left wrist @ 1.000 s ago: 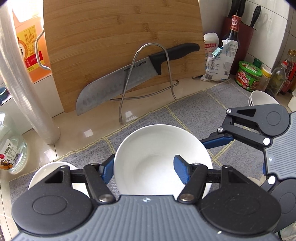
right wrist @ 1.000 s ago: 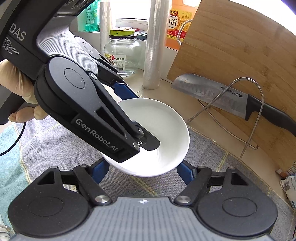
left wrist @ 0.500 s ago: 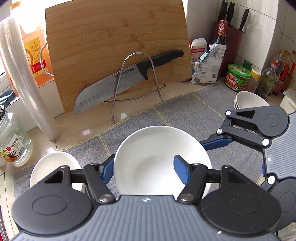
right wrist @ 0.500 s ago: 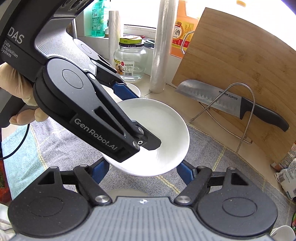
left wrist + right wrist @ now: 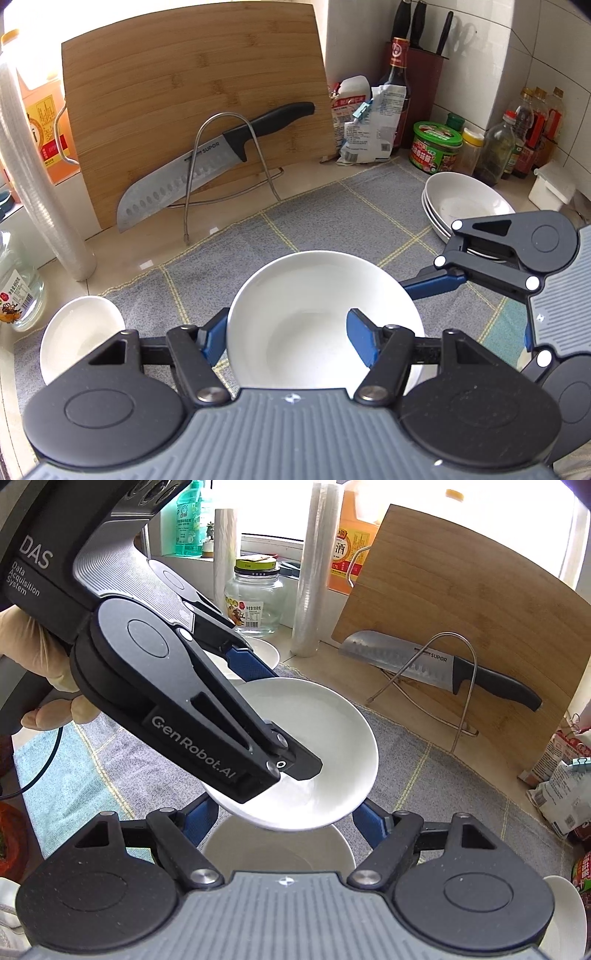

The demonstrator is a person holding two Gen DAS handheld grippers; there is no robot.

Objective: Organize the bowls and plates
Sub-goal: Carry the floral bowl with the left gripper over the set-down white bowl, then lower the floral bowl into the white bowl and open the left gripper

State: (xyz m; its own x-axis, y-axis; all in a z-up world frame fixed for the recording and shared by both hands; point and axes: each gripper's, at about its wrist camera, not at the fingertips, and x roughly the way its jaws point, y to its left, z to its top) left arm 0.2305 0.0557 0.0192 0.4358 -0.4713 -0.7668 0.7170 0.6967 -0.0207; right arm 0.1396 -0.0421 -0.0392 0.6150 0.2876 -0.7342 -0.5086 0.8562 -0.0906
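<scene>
Two hand-held grippers, left (image 5: 286, 334) clamped on white bowl (image 5: 321, 317) rim, right (image 5: 284, 818) holding another bowl (image 5: 279, 853), bare grey mat (image 5: 332, 218) ahead.

Both grippers carry their bowls away from the cutting board (image 5: 192, 110) and knife (image 5: 207, 162), which look smaller and farther off now. The left gripper (image 5: 286, 332) brings its bowl (image 5: 317, 317) toward the stack of bowls (image 5: 461, 206), and the whole stack shows now. More of the small bowl (image 5: 77, 332) on the left shows too. Under the right gripper (image 5: 284, 825), another bowl (image 5: 277, 845) comes into view on the mat (image 5: 443, 782).
</scene>
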